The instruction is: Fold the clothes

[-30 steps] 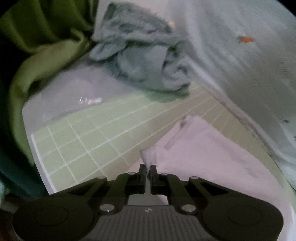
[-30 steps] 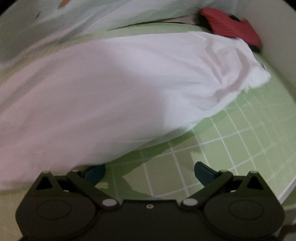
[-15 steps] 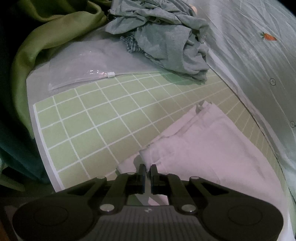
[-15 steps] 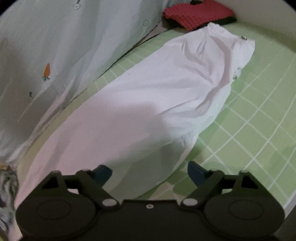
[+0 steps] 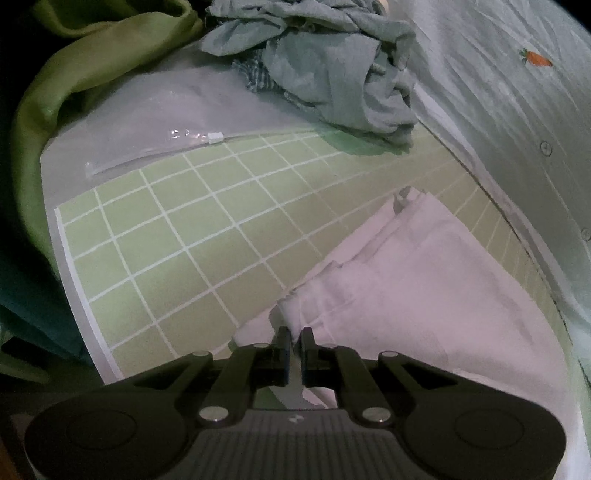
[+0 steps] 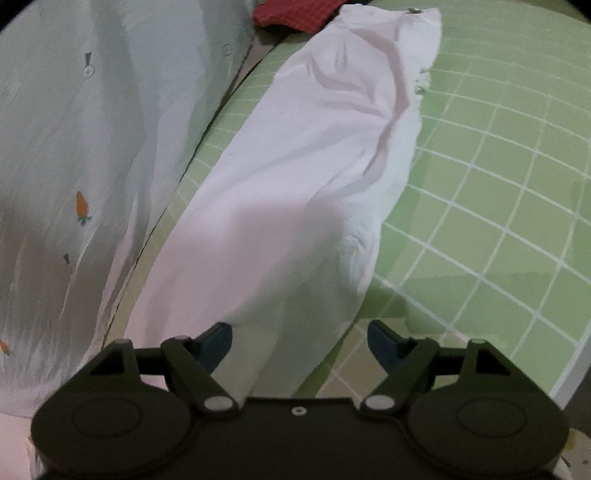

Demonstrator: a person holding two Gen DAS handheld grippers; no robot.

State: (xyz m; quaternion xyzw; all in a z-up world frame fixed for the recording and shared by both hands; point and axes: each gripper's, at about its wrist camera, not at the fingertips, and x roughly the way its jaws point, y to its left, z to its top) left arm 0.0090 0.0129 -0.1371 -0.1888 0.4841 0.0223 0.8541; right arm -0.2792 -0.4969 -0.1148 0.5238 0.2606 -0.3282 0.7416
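Observation:
White trousers [image 5: 424, 280] lie lengthwise on a green grid mat [image 5: 192, 229]. My left gripper [image 5: 293, 338] is shut on the hem end of the trousers, low over the mat. In the right wrist view the trousers [image 6: 314, 155] stretch away to the waistband at the top. My right gripper [image 6: 299, 338] is open, its jaws astride the near part of the trousers, holding nothing.
A crumpled grey-green garment pile [image 5: 332, 62] lies at the mat's far end, beside a clear zip bag [image 5: 147, 122] and green fabric [image 5: 74, 74]. A pale carrot-print sheet [image 6: 74, 147] borders the mat. A red cloth [image 6: 295, 14] lies beyond the waistband.
The trousers have come down from a lifted, swinging state to lie flat along the mat. The right gripper has turned to look along their length. The left stays shut on the hem.

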